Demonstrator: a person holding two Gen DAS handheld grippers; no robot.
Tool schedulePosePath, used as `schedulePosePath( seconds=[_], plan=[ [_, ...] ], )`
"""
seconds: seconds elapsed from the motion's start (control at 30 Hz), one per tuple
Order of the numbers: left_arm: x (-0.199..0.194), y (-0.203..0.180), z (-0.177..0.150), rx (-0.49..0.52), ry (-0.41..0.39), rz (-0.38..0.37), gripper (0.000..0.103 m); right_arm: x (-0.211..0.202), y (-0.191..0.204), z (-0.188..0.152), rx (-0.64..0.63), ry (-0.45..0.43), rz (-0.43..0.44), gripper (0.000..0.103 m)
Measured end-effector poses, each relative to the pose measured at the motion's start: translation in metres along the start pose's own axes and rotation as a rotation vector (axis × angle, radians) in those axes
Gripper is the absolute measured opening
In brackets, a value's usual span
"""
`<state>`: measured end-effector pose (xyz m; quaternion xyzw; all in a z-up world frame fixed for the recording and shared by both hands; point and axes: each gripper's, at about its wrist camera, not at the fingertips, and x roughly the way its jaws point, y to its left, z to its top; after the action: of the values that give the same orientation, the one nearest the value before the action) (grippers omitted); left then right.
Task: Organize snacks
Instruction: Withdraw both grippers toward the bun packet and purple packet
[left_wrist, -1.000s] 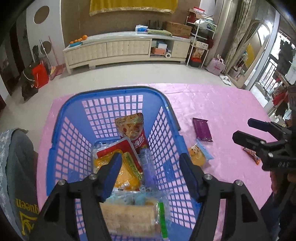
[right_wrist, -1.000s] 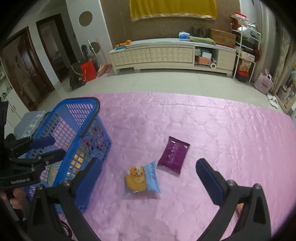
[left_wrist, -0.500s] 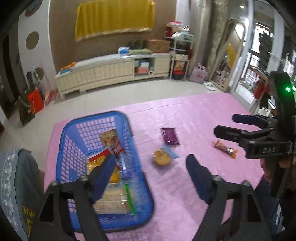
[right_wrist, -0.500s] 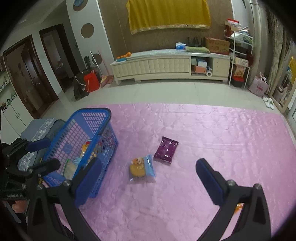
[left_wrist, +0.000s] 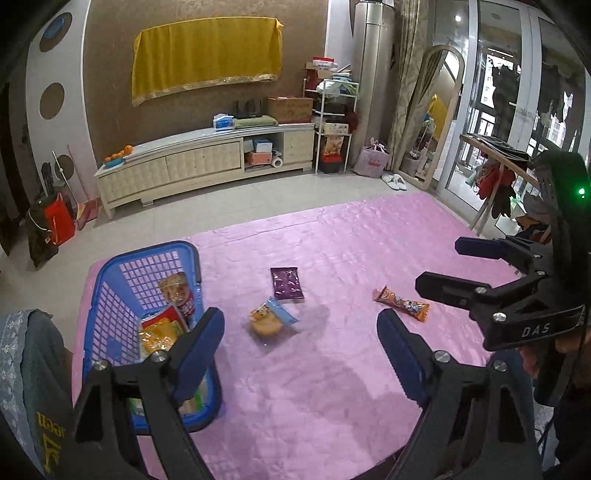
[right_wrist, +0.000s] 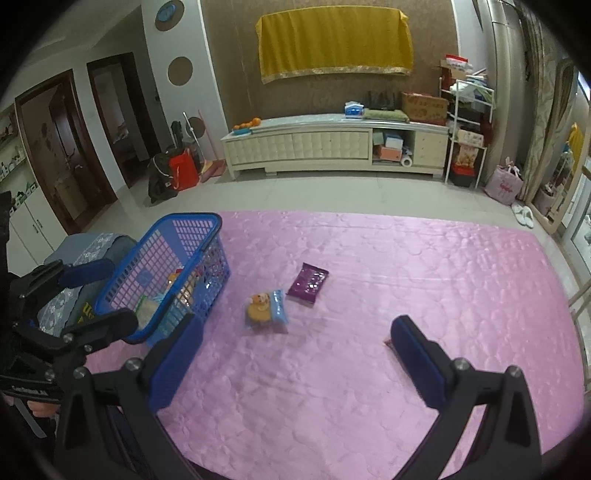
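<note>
Left gripper (left_wrist: 301, 328) and right gripper (right_wrist: 295, 334) both held high over the pink table (left_wrist: 332, 369), jaws spread wide, holding nothing.

We read "DAS" in pale letters on the black body of the right hand-held gripper (left_wrist: 439, 266). Yellow lettering on the grey cloth (left_wrist: 33, 387) at left is cut off, unreadable. Snack wrappers' print too small.

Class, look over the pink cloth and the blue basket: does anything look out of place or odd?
Yes. Three snacks lie loose on the pink cloth outside the blue basket: a purple packet, a bun in a blue-edged wrapper, and an orange bar. Nothing looks spilled or torn.
</note>
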<state>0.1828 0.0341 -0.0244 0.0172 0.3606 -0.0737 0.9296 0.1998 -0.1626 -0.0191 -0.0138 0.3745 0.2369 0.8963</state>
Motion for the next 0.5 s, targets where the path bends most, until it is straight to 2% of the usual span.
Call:
schedulePosePath(
  seconds=[0.27, 0.5],
  plan=[
    [0.017, -0.018, 0.012, -0.023, 0.01, 0.027, 0.083, -0.001, -0.022, -0.002, 0.007, 0.021, -0.012, 0.103],
    [0.051, -0.024, 0.015, -0.04, 0.065, 0.051, 0.083, 0.017, -0.042, -0.003, 0.003, 0.045, 0.012, 0.103]
  ],
)
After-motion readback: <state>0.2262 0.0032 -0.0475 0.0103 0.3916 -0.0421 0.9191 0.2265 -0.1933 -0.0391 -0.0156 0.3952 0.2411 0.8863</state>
